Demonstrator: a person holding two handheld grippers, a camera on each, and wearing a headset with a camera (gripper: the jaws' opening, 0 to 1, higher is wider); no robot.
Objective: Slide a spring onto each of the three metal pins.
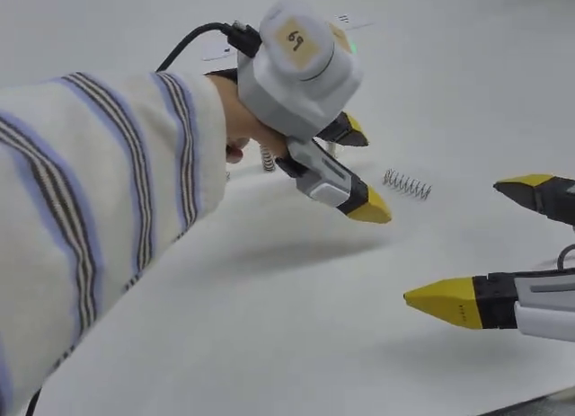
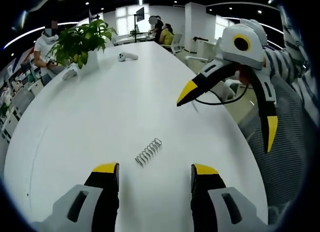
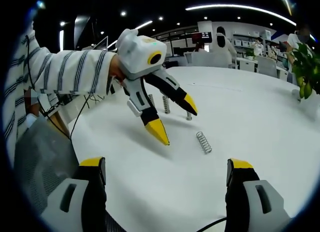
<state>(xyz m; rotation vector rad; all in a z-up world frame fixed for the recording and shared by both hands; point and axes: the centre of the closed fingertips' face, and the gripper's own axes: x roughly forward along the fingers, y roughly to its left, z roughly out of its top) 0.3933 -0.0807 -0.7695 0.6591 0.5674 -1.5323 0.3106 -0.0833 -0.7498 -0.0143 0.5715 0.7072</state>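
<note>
A loose metal spring lies flat on the white table. It sits just ahead of my left gripper, between the lines of its jaws. My left gripper hangs open and empty above the table, its yellow tips pointing toward the spring. My right gripper is open and empty at the right, aimed at the spring. Behind the left gripper stands a pin wearing a spring, and a shorter pin beside it. A hand partly hides a sprung pin.
A striped sleeve crosses the left of the head view. A black cable trails from the left gripper. A potted plant and a white controller sit far down the table. The table's edge curves past on the right.
</note>
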